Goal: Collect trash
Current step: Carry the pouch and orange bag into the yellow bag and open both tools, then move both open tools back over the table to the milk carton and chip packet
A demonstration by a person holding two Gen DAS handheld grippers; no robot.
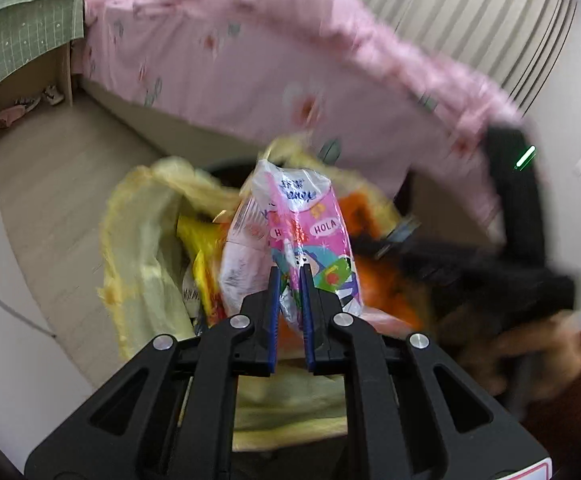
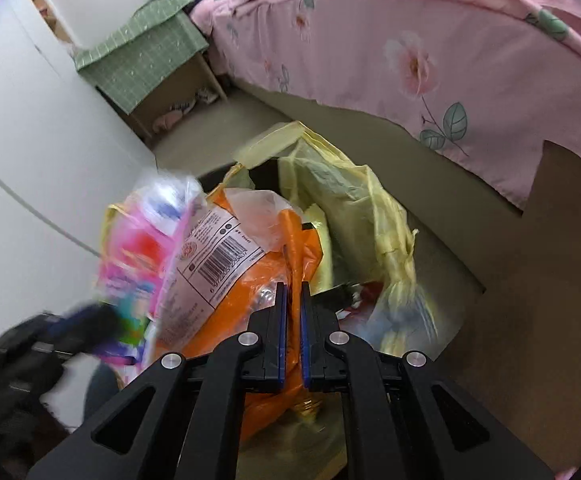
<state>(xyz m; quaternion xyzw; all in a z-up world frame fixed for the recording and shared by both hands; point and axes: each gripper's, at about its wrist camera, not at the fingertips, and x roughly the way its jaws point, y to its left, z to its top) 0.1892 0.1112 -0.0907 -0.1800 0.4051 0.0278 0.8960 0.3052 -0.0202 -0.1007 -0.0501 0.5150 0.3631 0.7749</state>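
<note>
- The left hand-held gripper [image 1: 290, 276] is clenched on a pink snack wrapper [image 1: 310, 232], held upright over the bin.
- The right hand-held gripper [image 2: 293, 292] is clenched on an orange packet [image 2: 250, 280] with a barcode label.
- Both pieces of trash hang above a dark bin lined with a yellow bag [image 2: 354, 200], already holding wrappers.
- Beyond stands a bed with a pink floral sheet [image 2: 410, 60].
- Farthest, a small stand under a green cloth [image 2: 146, 52].
</note>
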